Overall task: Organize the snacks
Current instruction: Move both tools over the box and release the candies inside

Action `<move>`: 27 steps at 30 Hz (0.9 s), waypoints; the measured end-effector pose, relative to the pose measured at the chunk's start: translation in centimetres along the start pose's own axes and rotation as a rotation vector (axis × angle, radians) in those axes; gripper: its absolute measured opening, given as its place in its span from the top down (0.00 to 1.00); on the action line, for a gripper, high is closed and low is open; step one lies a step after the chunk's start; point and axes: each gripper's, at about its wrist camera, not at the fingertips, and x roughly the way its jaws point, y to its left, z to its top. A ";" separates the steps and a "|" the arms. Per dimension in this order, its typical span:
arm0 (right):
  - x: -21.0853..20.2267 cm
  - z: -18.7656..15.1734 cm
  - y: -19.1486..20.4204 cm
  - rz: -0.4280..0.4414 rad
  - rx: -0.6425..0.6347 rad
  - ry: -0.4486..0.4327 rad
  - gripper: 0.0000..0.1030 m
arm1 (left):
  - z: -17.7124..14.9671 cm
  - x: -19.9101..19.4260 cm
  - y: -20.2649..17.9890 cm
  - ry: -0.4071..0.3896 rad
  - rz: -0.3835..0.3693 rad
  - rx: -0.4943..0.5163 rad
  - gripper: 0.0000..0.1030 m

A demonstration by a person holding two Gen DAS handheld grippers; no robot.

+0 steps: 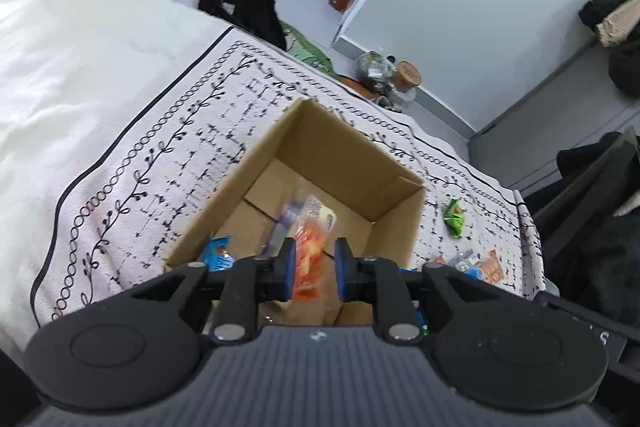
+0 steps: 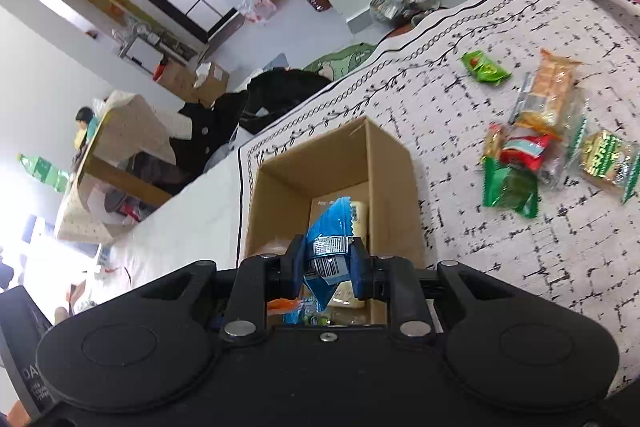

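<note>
An open cardboard box (image 1: 332, 147) stands on the patterned cloth (image 1: 180, 155). My left gripper (image 1: 316, 261) hangs over its near edge. A blurred orange packet (image 1: 308, 259) sits between the fingers against the left pad, with a gap to the right pad. A purple-and-white packet (image 1: 308, 211) lies in the box. In the right wrist view, my right gripper (image 2: 327, 259) is shut on a blue packet (image 2: 332, 219) above the same box (image 2: 312, 163). Loose snacks lie right of the box: a green packet (image 2: 484, 69), crackers (image 2: 554, 87), a red packet (image 2: 524, 151).
White bedding (image 1: 80, 67) lies left of the cloth. Black clothes (image 1: 240, 3) and a cork-lidded jar (image 1: 406, 75) sit on the floor beyond the far edge. More snacks (image 1: 480, 267) and a green packet (image 1: 454, 217) lie near the cloth's right edge.
</note>
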 end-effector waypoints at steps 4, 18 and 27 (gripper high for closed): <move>1.1 -0.5 0.4 -0.010 -0.010 0.046 0.72 | 0.0 0.5 0.4 0.021 0.025 0.001 0.70; -0.7 0.3 -1.2 -0.082 0.001 0.018 0.57 | -0.5 0.7 -0.6 0.027 0.016 0.010 0.29; -3.6 1.1 -5.5 -0.155 0.061 -0.032 0.51 | -1.7 0.7 -3.1 0.031 0.003 0.070 0.23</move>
